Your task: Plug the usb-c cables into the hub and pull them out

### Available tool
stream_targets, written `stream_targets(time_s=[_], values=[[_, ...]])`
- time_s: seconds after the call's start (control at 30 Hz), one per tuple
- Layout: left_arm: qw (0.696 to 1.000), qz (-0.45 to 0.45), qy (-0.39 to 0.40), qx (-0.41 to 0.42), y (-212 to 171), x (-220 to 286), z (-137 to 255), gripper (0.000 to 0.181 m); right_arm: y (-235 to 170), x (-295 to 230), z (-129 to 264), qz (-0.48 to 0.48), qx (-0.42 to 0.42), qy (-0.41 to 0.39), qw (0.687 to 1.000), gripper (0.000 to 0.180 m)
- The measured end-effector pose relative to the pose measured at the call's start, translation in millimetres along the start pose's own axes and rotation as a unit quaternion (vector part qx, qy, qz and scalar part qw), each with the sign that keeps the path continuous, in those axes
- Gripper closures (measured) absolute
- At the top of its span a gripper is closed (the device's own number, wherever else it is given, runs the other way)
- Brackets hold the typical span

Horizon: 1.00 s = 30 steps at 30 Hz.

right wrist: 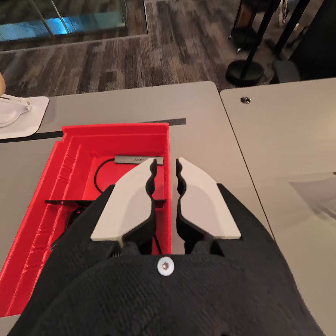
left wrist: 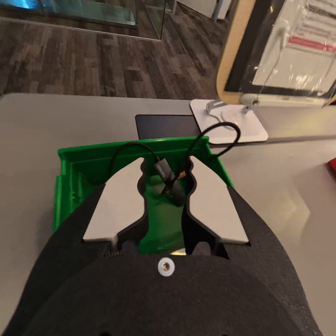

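Claws first: the left claw [left wrist: 166, 160] hangs over a green tray [left wrist: 101, 163] with its fingers spread wide and nothing between them. Below and ahead of its gap, on the tray floor, lies a dark hub [left wrist: 168, 179], set slantwise, its near end toward the right finger and its far end toward the left fingertip. A black cable [left wrist: 127, 147] arches from the hub's far end up over the left finger and down behind it. A second thin cable [left wrist: 229, 138] rises from near the hub's middle, passes just inside the right fingertip, and loops out over the tray's far right corner above the grey table [left wrist: 36, 127]; whether its plug sits in the hub is blurred and I cannot tell. Beyond the tray, a dark flat pad [left wrist: 163, 125] and a white stand base [left wrist: 236, 127] lie on the table. The right claw [right wrist: 165, 161] is also parted, by a narrower gap, and holds nothing; it hovers above the right wall of a red tray [right wrist: 112, 132], so the wall runs under the gap. A grey hub [right wrist: 131, 159] lies just beyond and left of its left fingertip, against the tray's far end, with a black cord [right wrist: 96, 174] curling from its left end back under the left finger. A black divider [right wrist: 61, 201] crosses the tray left of that finger.
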<state>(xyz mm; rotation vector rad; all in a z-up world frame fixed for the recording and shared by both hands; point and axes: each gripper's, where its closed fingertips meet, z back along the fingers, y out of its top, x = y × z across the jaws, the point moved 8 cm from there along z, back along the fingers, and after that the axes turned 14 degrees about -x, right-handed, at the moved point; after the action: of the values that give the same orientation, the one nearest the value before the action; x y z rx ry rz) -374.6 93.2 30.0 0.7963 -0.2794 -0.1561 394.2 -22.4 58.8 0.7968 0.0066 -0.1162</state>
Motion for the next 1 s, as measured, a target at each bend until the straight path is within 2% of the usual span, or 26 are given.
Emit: stream_targets(time_s=[0.07,0.17,0.27,0.43,0.5,0.6,0.83,1.0], values=[[0.998,0.048,-0.039,-0.005,-1.5,-6.5,-19.5,0.143,3.7,-3.2,6.6,0.011,0.018,-0.012,1.000,0.159],[0.991,0.076,-0.080,-0.076,-7.8,-6.9,-46.0,0.141,7.2,-7.2,11.4,0.023,0.034,-0.016,0.999,0.159],[0.987,0.078,-0.046,-0.129,-13.1,-9.0,-64.6,0.132,6.8,-9.7,11.0,0.032,0.025,-0.017,0.999,0.159],[0.977,0.096,-0.015,-0.192,-15.9,-8.7,-75.0,0.135,6.2,-12.7,5.3,0.051,0.004,-0.025,0.998,0.159],[0.974,0.108,-0.021,-0.196,-13.2,-6.6,-73.9,0.144,6.1,-14.4,3.3,0.058,-0.003,-0.027,0.998,0.159],[0.975,0.117,-0.053,-0.182,-7.5,-3.3,-66.3,0.144,5.1,-15.9,1.5,0.071,-0.014,-0.034,0.997,0.158],[0.980,0.144,-0.013,-0.138,-5.6,-26.1,-65.2,0.144,3.0,-15.5,-2.3,0.082,-0.032,-0.042,0.995,0.157],[0.979,0.130,-0.010,-0.160,-2.8,-18.7,-75.8,0.140,2.8,-16.3,-3.4,0.088,-0.038,-0.046,0.994,0.157]])
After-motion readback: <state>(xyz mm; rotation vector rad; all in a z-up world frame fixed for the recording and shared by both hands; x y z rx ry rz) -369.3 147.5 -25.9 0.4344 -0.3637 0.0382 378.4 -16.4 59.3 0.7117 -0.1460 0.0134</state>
